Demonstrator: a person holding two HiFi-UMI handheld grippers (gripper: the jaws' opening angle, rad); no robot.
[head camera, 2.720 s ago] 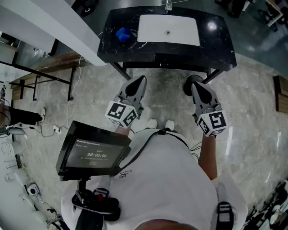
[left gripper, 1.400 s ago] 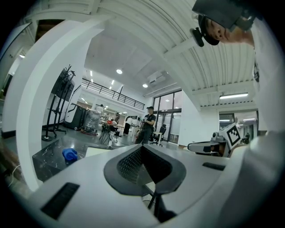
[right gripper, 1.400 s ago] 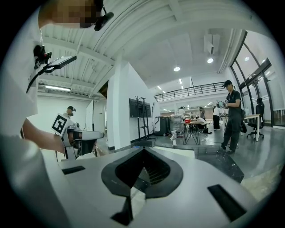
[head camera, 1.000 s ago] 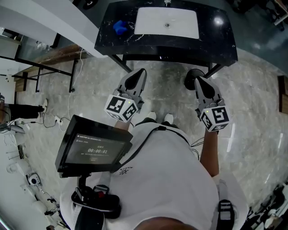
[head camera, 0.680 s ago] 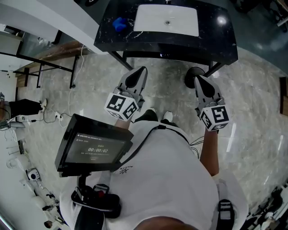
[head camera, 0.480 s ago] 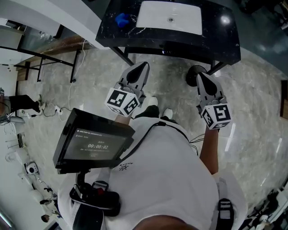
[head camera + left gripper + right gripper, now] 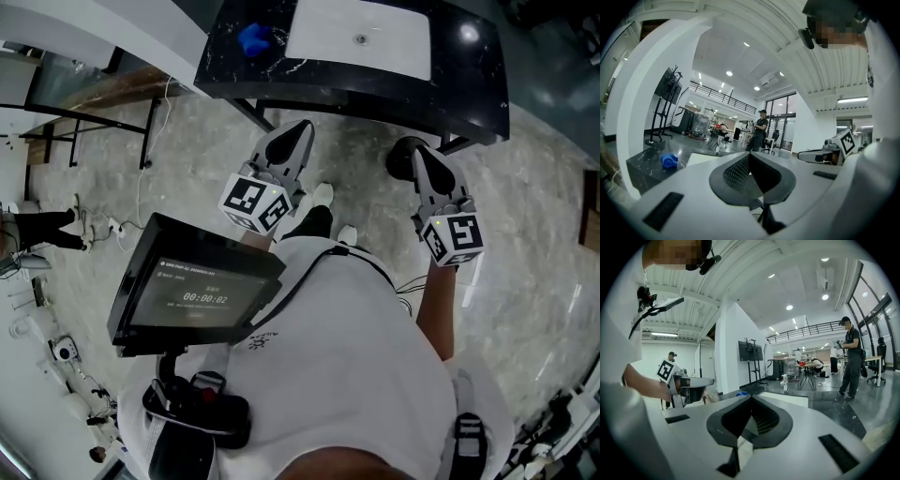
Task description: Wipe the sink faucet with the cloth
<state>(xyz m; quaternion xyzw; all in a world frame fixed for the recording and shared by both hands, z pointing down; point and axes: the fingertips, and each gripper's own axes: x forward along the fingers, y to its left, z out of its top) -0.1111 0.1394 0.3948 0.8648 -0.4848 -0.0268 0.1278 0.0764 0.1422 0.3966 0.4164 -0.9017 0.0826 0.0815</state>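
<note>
A black marble counter with a white sink basin stands ahead, across the top of the head view. The crumpled blue cloth lies on the counter left of the basin; it also shows as the blue cloth and the blue cloth. The faucet stands at the basin's far edge and is cut off in the head view. My left gripper and right gripper hang short of the counter's front edge, pointing at it. Both are shut with nothing between the jaws.
A monitor rides at the person's chest, lower left. A dark metal-framed bench and floor cables lie left. Counter legs and a round black object sit under the counter. A person stands beyond it.
The person has stepped toward the counter, one foot forward. Both grippers have moved nearer its front edge, still shut and empty. The counter sits nearer the grippers in the head view.
</note>
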